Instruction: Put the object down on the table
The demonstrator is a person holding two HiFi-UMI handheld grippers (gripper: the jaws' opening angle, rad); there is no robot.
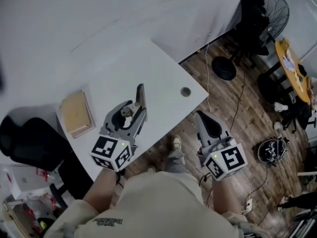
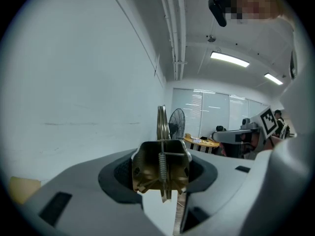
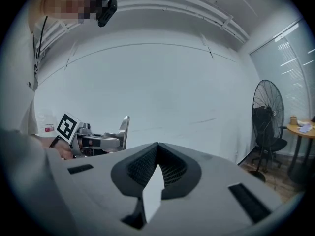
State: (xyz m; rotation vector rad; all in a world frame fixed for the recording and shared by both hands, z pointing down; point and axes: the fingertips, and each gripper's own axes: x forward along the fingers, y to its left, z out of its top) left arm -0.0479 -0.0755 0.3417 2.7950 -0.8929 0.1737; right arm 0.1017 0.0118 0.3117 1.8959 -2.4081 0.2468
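Closest in, the right hand-held gripper (image 3: 157, 146) is pinched shut on nothing. The left hand-held gripper (image 1: 130, 114) clamps the metal spring clip (image 2: 162, 168), blades upright, over the near edge of the white worktop (image 1: 148, 63); a wooden block (image 1: 77, 114) lies beside. The clip isn't set down yet: lowering and release remain.

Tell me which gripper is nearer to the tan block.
Left. The left gripper, holding a metal clip, is right of the tan block; the right gripper is farther right, past the table edge.
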